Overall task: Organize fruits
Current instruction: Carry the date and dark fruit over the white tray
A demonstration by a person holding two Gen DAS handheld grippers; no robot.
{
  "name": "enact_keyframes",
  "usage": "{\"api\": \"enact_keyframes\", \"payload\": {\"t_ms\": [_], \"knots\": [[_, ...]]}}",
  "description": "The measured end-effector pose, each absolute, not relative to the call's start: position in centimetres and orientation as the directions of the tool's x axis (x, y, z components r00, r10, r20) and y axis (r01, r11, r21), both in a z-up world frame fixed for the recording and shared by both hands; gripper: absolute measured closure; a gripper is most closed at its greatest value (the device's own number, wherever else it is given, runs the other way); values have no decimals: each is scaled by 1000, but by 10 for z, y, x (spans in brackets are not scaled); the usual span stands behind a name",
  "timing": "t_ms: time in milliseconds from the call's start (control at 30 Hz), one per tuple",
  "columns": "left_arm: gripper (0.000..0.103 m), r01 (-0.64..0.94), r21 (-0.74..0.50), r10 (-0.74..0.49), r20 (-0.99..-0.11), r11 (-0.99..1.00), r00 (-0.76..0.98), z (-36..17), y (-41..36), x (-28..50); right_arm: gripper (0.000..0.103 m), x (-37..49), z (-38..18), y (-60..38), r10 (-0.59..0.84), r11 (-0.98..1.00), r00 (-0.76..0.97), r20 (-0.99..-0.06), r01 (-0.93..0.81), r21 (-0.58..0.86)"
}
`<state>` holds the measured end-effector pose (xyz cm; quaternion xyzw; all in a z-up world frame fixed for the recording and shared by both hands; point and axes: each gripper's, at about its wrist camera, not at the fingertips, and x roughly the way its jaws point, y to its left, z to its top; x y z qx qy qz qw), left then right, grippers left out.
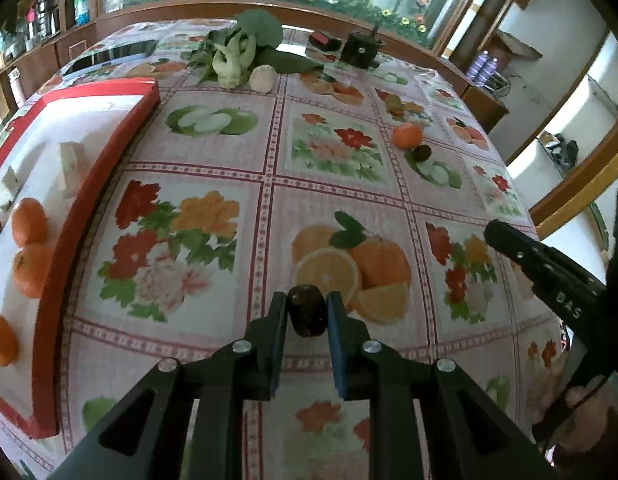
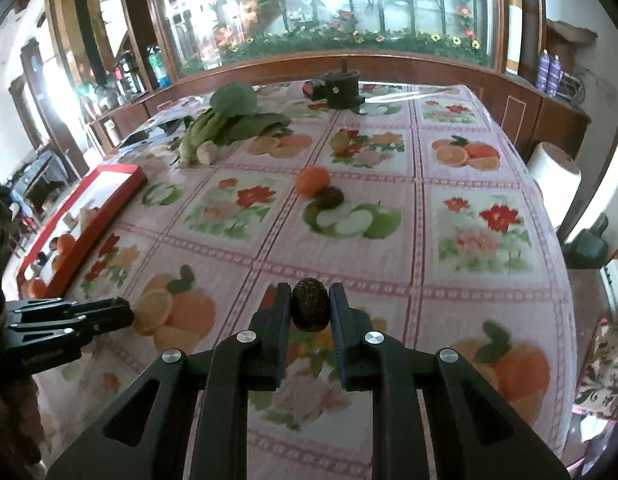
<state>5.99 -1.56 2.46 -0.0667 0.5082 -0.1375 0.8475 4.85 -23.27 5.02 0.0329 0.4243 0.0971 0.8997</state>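
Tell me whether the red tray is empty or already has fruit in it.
Not empty. The red tray already holds several oranges on its white inside, seen in the left wrist view; most of its floor is bare.

Spread over the surface [image 2: 461, 240]: a printed cloth [image 1: 213, 288] of fruit and flower squares. Near the far edge, leafy greens [image 1: 245, 50] with pale stalks, and touching them a small pale knobbly root [image 1: 263, 77]. Farther right along that edge, a black round device [image 2: 341, 90], just beside a small red and black object [image 2: 312, 89]. Beyond the right edge, a white paper roll [image 2: 555, 174].
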Motion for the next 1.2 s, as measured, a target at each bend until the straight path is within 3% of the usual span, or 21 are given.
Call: {"api": "enact_keyframes", "payload": {"t_ms": [1200], "knots": [[81, 192, -287, -345, -816, 938, 463, 50, 53, 17, 84, 30, 47, -113, 250, 961, 572, -782, -243, 129]]}}
